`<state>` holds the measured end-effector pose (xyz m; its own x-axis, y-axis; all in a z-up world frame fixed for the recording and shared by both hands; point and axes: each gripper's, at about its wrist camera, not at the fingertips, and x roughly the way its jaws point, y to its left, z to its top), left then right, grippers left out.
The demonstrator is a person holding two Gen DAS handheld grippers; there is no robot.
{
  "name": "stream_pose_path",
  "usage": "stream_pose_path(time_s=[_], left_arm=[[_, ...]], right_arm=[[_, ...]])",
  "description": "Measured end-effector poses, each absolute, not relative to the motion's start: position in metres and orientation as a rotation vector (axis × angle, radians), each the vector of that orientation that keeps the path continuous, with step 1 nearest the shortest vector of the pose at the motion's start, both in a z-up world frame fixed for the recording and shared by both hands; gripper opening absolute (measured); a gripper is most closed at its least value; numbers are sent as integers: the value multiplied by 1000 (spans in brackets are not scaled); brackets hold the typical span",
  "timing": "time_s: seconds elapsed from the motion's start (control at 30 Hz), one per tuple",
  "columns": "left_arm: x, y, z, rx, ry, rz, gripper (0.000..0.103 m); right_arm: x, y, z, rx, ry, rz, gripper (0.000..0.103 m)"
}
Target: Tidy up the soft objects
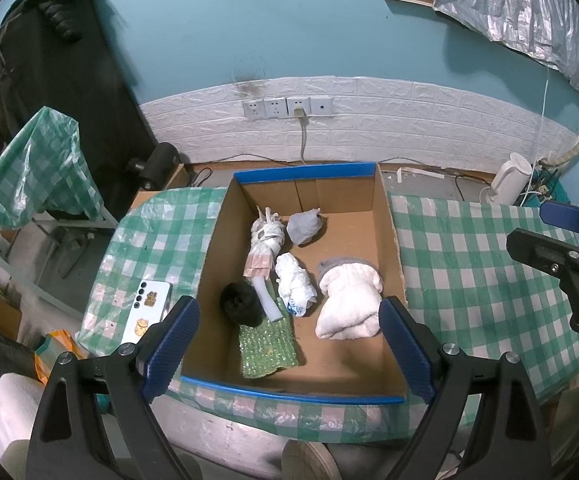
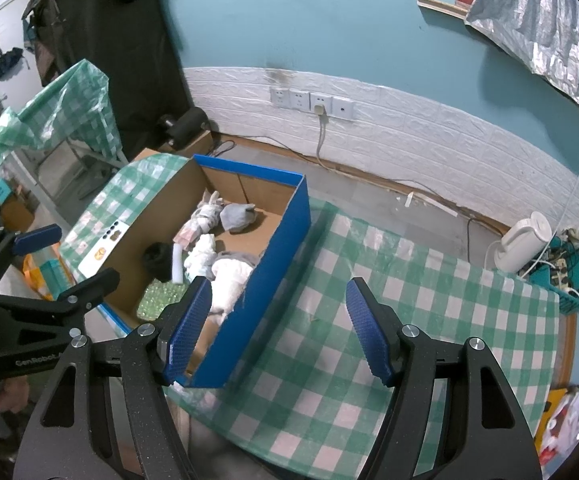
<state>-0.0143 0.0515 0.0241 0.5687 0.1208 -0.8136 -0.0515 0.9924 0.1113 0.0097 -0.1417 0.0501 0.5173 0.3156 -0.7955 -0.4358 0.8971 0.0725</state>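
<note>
A cardboard box with blue edges (image 1: 309, 170) (image 2: 285, 236) stands on the green checked tablecloth. Inside lie a white fluffy cloth (image 1: 349, 300) (image 2: 229, 280), a white crumpled bag (image 1: 295, 284), a grey bundle (image 1: 305, 224) (image 2: 237, 216), a tied white roll (image 1: 265, 236), a black soft ball (image 1: 241, 304) (image 2: 157, 258), a white tube (image 1: 267, 300) and a green bubble sheet (image 1: 269, 344) (image 2: 157, 298). My left gripper (image 1: 289, 344) hovers open over the box's near side, holding nothing. My right gripper (image 2: 279, 328) stands open above the cloth beside the box's right wall, holding nothing.
A white phone (image 1: 147, 312) lies on the tablecloth (image 1: 469, 280) left of the box. Wall sockets with a plugged cable (image 1: 289, 108) are behind. A white appliance (image 2: 523, 246) and a power strip sit on the floor at the right. A plastic-draped chair (image 1: 45, 168) stands at the left.
</note>
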Motion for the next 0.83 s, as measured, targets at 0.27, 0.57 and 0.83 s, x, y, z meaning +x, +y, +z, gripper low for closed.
stream_pose_path(time_s=[0.27,0.57,0.83], left_arm=[[-16,51,23,80,963,103,92],[-15,51,23,80,965,103,92],[-13,51,23,78,968,103,92]], right_arm=[[10,-142,50,-142,926,450,70],[10,-144,49,-142,929,448,70],[10,-144,49,-143,930,448,70]])
